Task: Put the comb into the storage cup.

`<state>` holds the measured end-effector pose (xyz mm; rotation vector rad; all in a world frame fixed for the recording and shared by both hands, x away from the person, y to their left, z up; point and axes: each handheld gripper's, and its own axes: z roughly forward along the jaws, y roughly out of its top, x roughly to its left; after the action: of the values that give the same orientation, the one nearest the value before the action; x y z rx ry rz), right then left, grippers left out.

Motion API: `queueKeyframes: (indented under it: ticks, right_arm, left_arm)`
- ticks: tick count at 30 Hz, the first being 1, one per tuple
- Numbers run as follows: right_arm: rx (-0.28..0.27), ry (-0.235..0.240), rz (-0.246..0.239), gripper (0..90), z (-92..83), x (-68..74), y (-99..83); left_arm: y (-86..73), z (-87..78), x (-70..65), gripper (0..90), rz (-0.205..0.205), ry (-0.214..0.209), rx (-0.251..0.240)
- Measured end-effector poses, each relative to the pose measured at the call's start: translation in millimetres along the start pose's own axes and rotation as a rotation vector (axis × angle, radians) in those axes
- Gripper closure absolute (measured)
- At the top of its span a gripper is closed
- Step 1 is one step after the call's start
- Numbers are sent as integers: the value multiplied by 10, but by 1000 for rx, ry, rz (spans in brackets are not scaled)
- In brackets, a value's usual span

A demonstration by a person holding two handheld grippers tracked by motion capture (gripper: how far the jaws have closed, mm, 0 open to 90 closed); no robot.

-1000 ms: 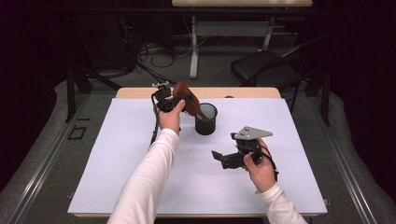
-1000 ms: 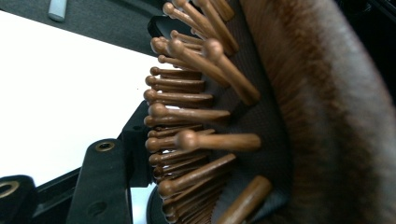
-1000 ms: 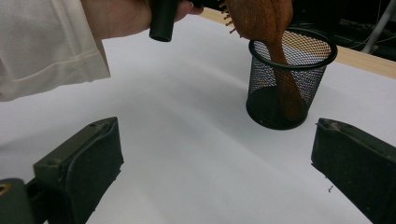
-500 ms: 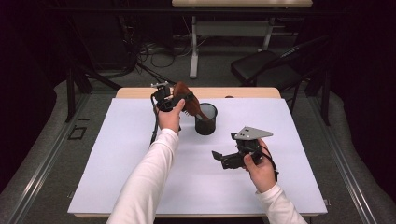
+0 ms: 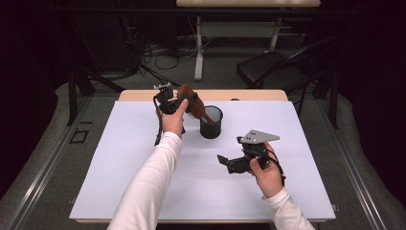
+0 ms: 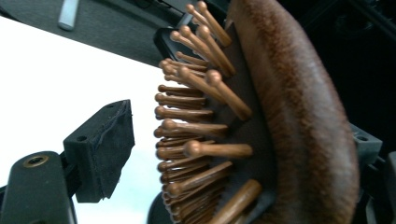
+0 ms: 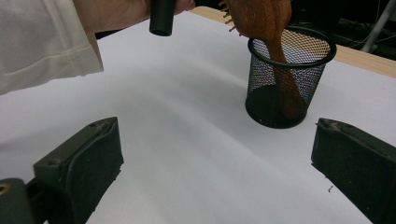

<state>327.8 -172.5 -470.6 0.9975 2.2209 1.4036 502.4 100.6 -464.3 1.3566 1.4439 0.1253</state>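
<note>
The brush (image 5: 194, 106) stood handle-down in the mesh cup (image 5: 211, 122), head leaning out. The left tongs (image 5: 184, 101) had just been opening around it, apparently the release. Right tongs (image 5: 225, 162) waited open, empty. Next: withdraw left without tipping the cup.

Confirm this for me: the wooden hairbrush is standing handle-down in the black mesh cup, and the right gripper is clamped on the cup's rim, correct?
Not quite. The hairbrush does stand handle-down in the black mesh cup, but the right gripper is not on the rim. It is apart from the cup, over the white table, jaws wide open, as the right gripper view shows.
</note>
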Motion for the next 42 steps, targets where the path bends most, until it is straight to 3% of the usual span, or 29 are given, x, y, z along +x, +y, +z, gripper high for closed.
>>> queueKeyframes:
  ticks: [4,7,11,15,30,42]
  right_arm:
    - [2,1,3,16,10,-2,-5]
    - [4,2,2,16,14,-1,-5]
    - [3,3,2,16,18,-1,-6]
    - [4,3,2,16,19,-2,-6]
    - [-6,-13,18,0,4,-23,10]
    - [2,-19,13,0,11,-19,24]
  left_arm:
    - [10,-14,2,142,-11,1,15]
    - [22,-29,4,41,-1,-19,30]
    - [31,-46,1,7,1,-8,30]
    - [39,-59,5,5,-1,22,22]
    - [61,-117,-32,5,22,-2,24]
    - [73,-197,-59,5,51,9,28]
